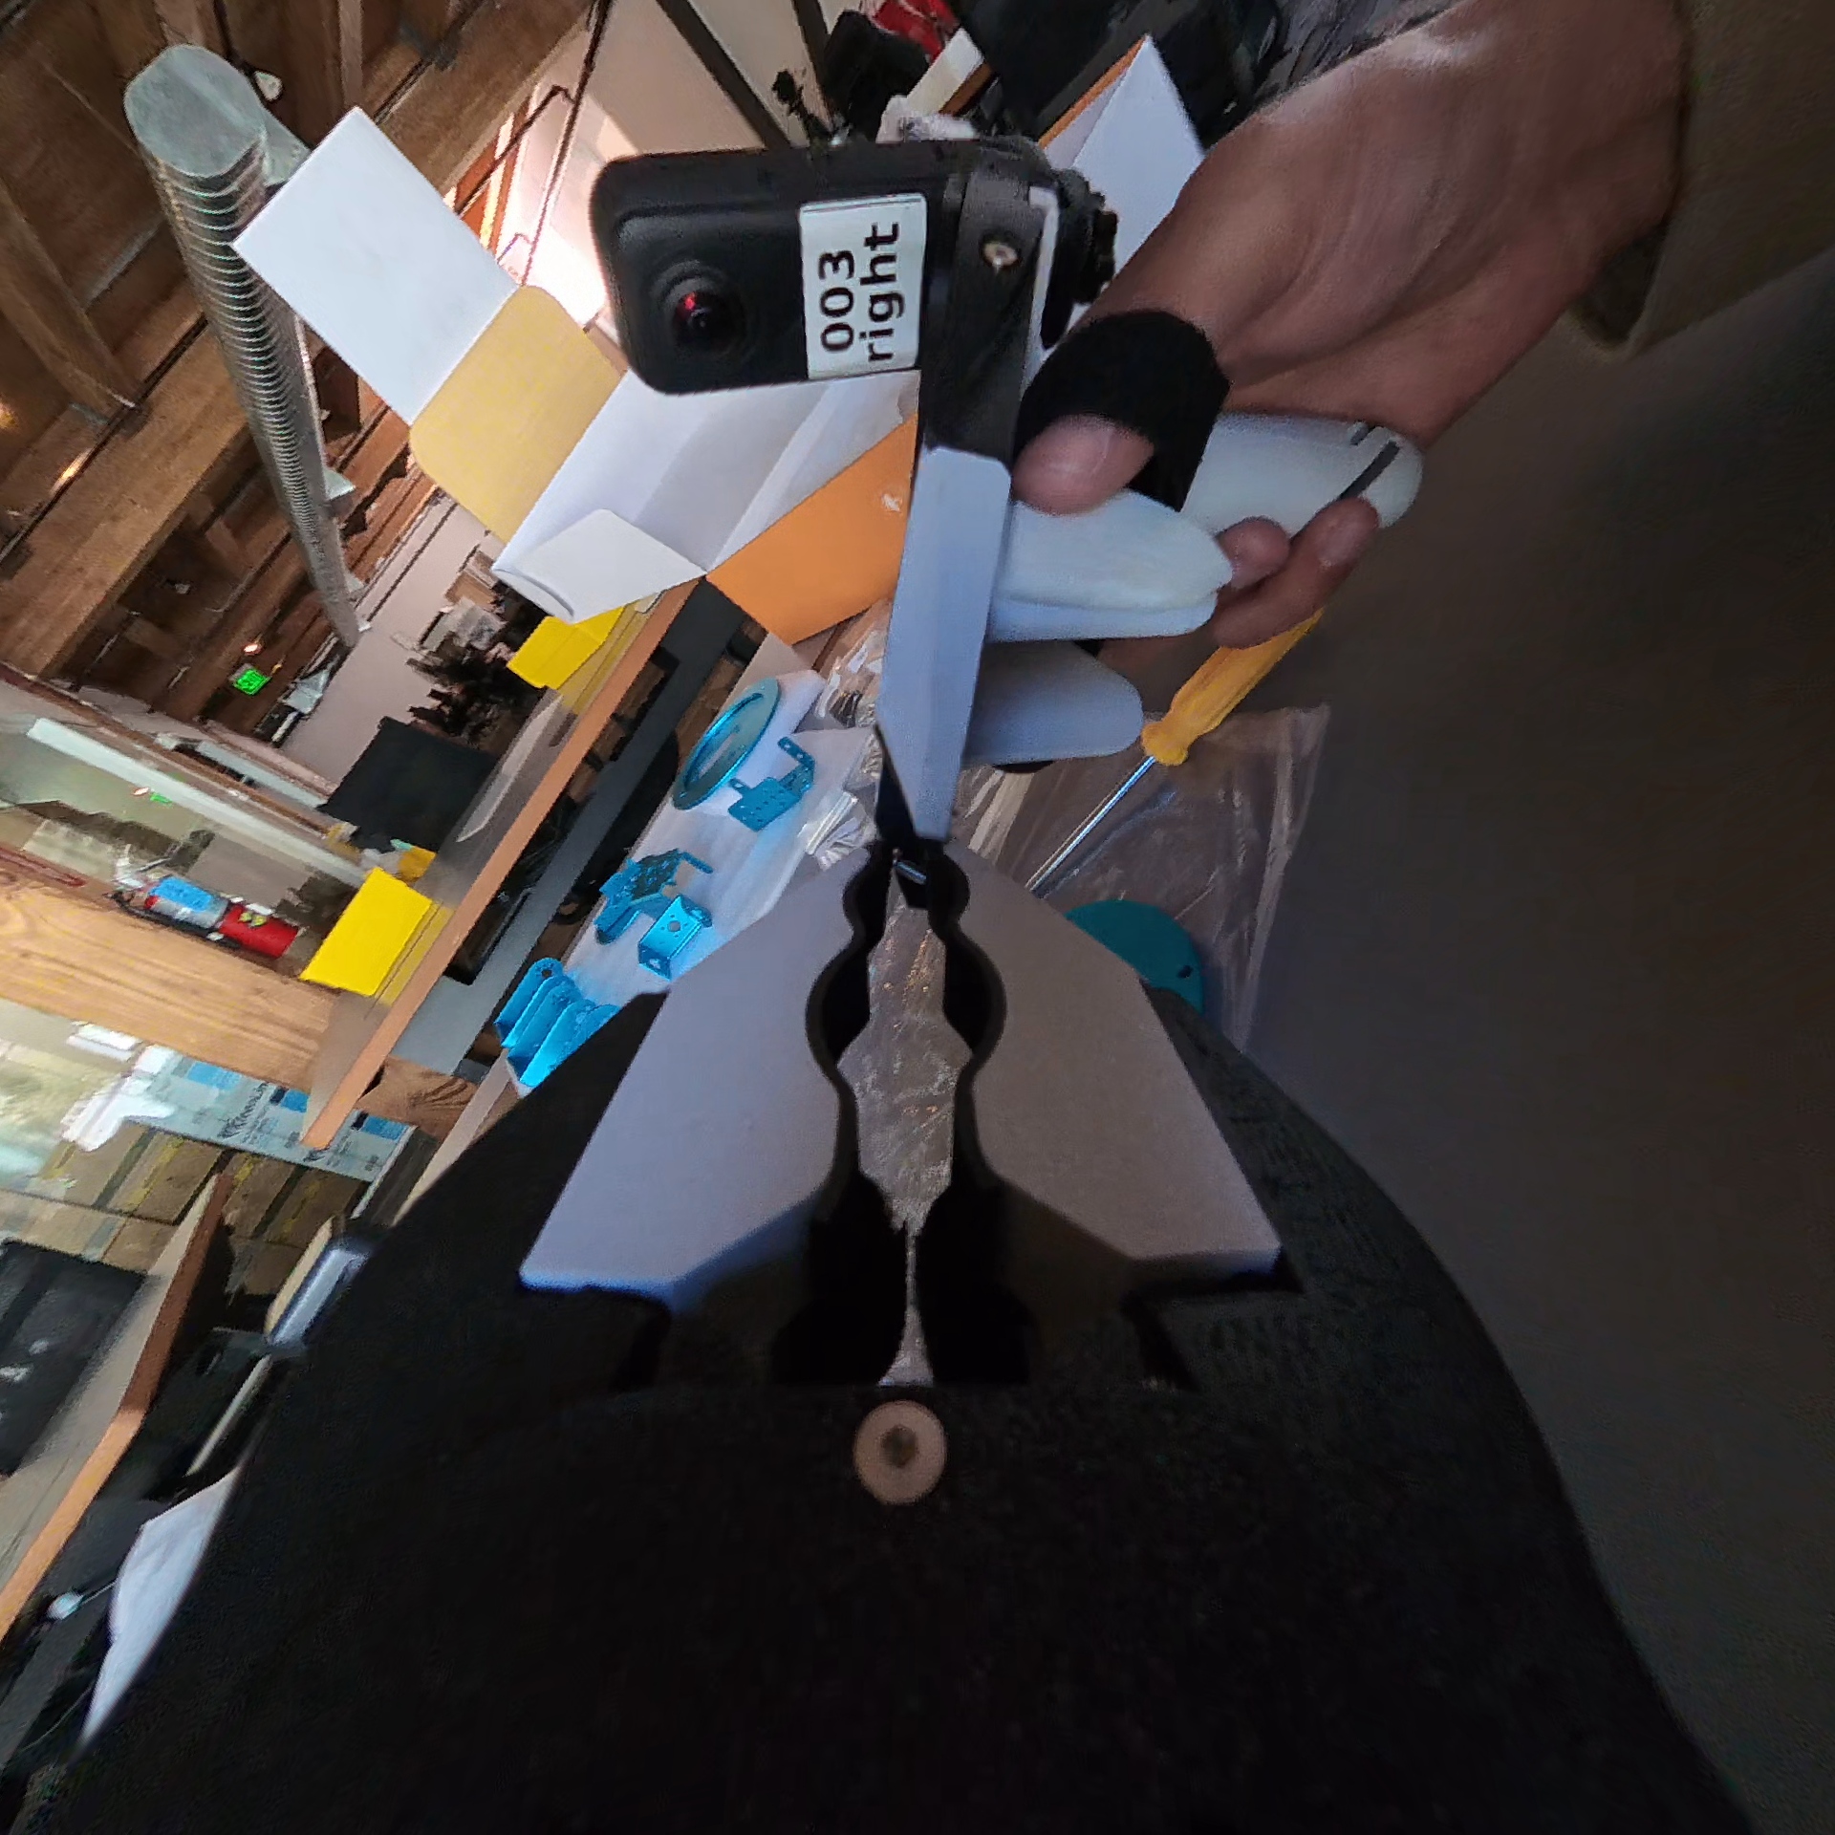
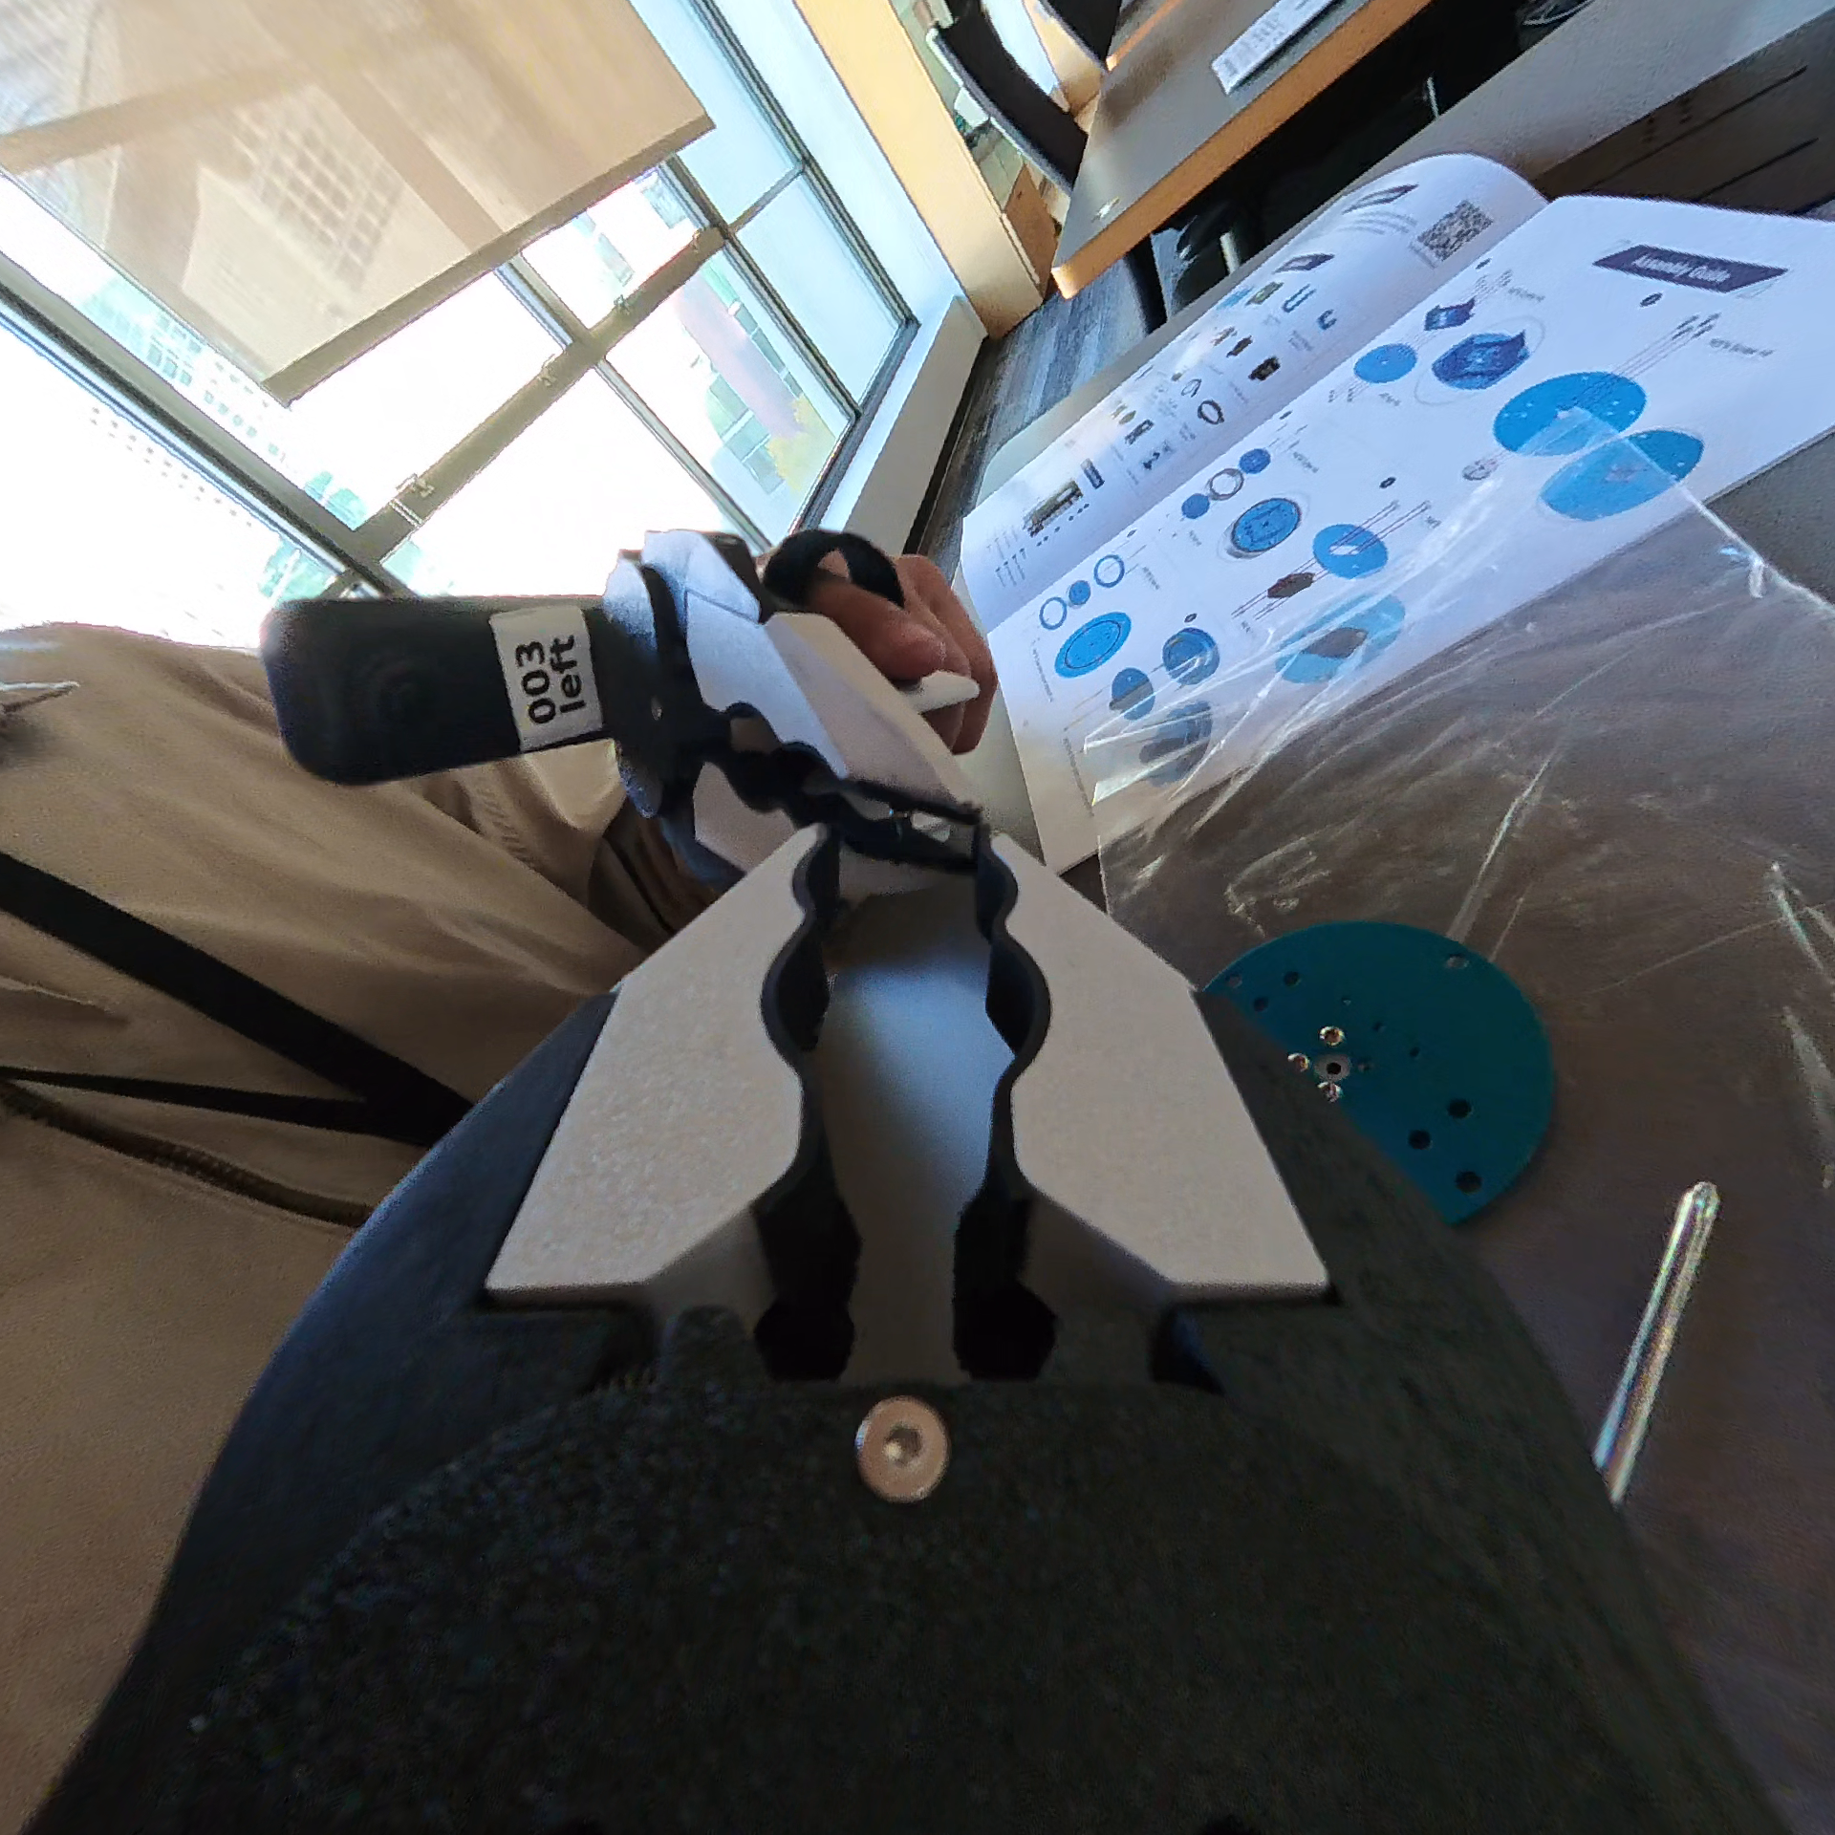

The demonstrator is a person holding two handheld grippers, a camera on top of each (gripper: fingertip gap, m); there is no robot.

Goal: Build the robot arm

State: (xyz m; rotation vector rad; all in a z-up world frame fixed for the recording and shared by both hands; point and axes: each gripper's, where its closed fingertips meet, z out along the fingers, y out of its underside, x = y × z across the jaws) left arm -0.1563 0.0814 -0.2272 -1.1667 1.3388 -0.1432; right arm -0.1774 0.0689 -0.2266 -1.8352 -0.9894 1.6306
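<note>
- The small dark part (image 1: 909, 871) sits in the air above the desk, right where the two sets of fingertips meet. It is too small to tell its long axis.
- The left gripper (image 1: 906, 899) has its fingers drawn nearly together, with the part in the notch at their tips. Whether they actually pinch it cannot be told.
- The right gripper (image 2: 904, 852) meets it tip to tip, coming in from 12 o'clock in the left wrist view. Its fingers stand apart with a clear gap, and the left gripper's tips lie between them at 12 o'clock in the right wrist view.
- Both grippers are equally close to the part, and neither is clearly the one carrying it.
- The right hand (image 1: 1390, 258) grips its white handle, with a black strap over the thumb. The left hand (image 2: 923, 635) holds the other handle the same way.
- A teal round plate (image 2: 1390, 1077) with small holes lies on a clear plastic bag (image 2: 1489, 775), at about 4 o'clock from the right fingertips.
- A screwdriver (image 1: 1231, 685) with a yellow handle lies on the same bag, near the plate.
- An illustrated sheet (image 2: 1390, 417) lies at 2 o'clock on the desk (image 2: 1728, 1549).
- Blue metal brackets (image 1: 655, 918) lie well apart, at 9 o'clock in the left wrist view.
</note>
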